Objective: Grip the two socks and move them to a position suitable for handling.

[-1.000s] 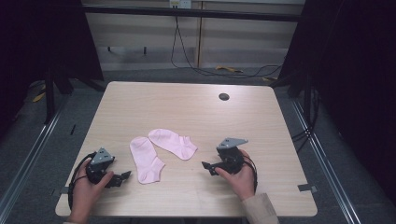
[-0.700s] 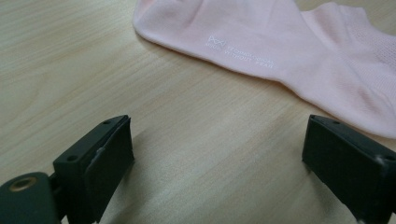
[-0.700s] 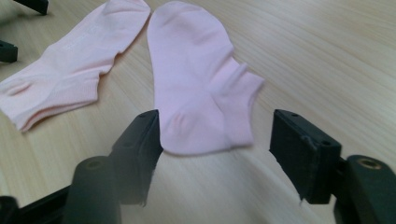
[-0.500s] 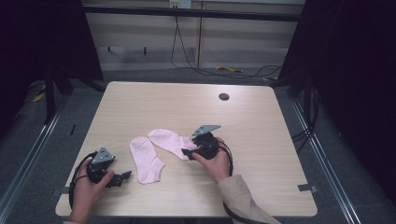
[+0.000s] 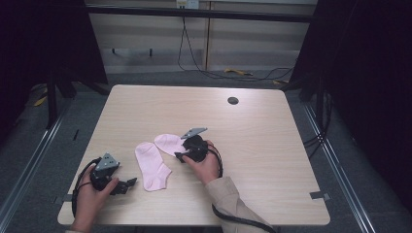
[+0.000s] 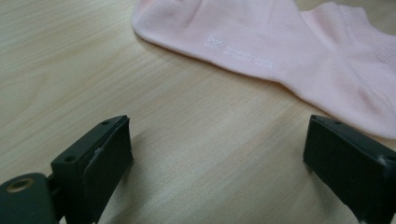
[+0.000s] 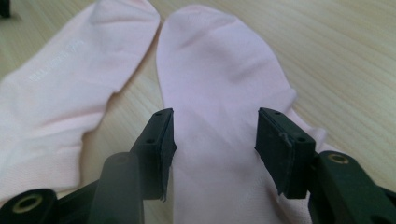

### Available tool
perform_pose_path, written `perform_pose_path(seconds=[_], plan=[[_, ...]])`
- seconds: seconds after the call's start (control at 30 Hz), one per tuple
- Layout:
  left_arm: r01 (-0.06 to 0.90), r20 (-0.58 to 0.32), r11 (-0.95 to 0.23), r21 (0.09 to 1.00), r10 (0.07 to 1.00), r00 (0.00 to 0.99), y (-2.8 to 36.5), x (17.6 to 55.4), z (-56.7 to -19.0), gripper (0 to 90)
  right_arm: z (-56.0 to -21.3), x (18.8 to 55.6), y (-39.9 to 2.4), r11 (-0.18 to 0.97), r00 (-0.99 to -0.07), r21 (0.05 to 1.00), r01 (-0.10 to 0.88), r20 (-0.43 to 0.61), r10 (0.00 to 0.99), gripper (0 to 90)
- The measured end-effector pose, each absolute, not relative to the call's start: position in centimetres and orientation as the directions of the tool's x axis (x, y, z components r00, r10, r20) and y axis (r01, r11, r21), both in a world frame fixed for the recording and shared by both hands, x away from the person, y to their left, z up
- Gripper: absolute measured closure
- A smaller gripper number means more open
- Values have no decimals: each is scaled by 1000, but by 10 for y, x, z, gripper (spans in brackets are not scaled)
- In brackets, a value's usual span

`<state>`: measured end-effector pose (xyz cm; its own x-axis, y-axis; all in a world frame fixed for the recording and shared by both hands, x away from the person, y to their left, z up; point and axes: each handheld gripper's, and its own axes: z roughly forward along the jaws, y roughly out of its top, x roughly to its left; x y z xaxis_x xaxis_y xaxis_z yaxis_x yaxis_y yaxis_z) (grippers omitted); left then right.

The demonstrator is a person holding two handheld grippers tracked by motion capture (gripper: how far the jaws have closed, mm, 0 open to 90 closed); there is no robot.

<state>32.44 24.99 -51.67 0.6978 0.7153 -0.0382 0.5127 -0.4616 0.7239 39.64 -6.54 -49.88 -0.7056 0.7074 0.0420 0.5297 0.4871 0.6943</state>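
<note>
Two pink socks lie side by side on the wooden table (image 5: 272, 136). In the high view, the left sock (image 5: 151, 165) points toward me and the right sock (image 5: 167, 141) slants up to the left. My right gripper (image 5: 179, 156) rests over the right sock's near end. In the right gripper view, the half-closed jaws of this gripper (image 7: 215, 140) straddle that sock (image 7: 219, 79), having just been closing. Its pads do not press the cloth, and the other sock (image 7: 60, 93) lies to the left. My left gripper (image 5: 127, 184) (image 6: 217, 158) stands wide open on bare wood, just short of the left sock (image 6: 289, 56).
A small black round grommet (image 5: 232, 100) sits in the tabletop at the far right of centre. Cables (image 5: 214, 73) trail on the floor beyond the far edge. Dark frame posts (image 5: 53, 92) flank the table on both sides.
The right hand has carried its gripper leftward from the bare wood onto the right sock, and its jaws stand narrower. The left hand has stayed put.
</note>
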Motion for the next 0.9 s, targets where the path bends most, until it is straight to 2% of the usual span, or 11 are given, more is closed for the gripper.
perform_pose_path(seconds=[0.07, 0.13, 0.17, 0.2, 0.23, 0.27, 0.3, 0.33, 0.6, 0.7, 0.9], plan=[[511, -32, -466, 722, 715, 698, 250, 324, -516, 76, -502, 397, -66, 486, -695, 690, 537, 36, 718, 497], [508, -28, -469, 722, 714, 700, 250, 324, -516, 76, -502, 398, -68, 489, -691, 690, 533, 21, 722, 587], [508, -28, -470, 722, 714, 700, 250, 324, -516, 76, -502, 398, -70, 480, -685, 694, 537, 26, 728, 673], [508, -28, -470, 722, 714, 700, 250, 324, -516, 76, -502, 398, -70, 480, -685, 694, 537, 26, 728, 673], [511, -33, -466, 723, 715, 698, 250, 324, -517, 76, -501, 399, -72, 480, -683, 692, 540, 27, 730, 712], [511, -33, -466, 722, 715, 699, 250, 324, -517, 75, -501, 399, -74, 479, -683, 690, 542, 29, 730, 810], [511, -33, -466, 722, 715, 699, 250, 324, -517, 75, -501, 399, -74, 479, -683, 690, 542, 29, 730, 810], [511, -33, -466, 723, 715, 699, 250, 324, -517, 75, -501, 398, -78, 473, -676, 693, 544, 29, 736, 866], [511, -34, -466, 722, 714, 699, 250, 324, -517, 74, -486, 398, -97, 457, -686, 738, 496, 10, 728, 876], [510, -35, -467, 722, 713, 700, 250, 324, -517, 72, -467, 396, -120, 449, -692, 757, 474, 5, 722, 876], [512, -36, -467, 721, 713, 701, 249, 324, -517, 70, -456, 393, -153, 469, -706, 759, 452, -16, 708, 873]])
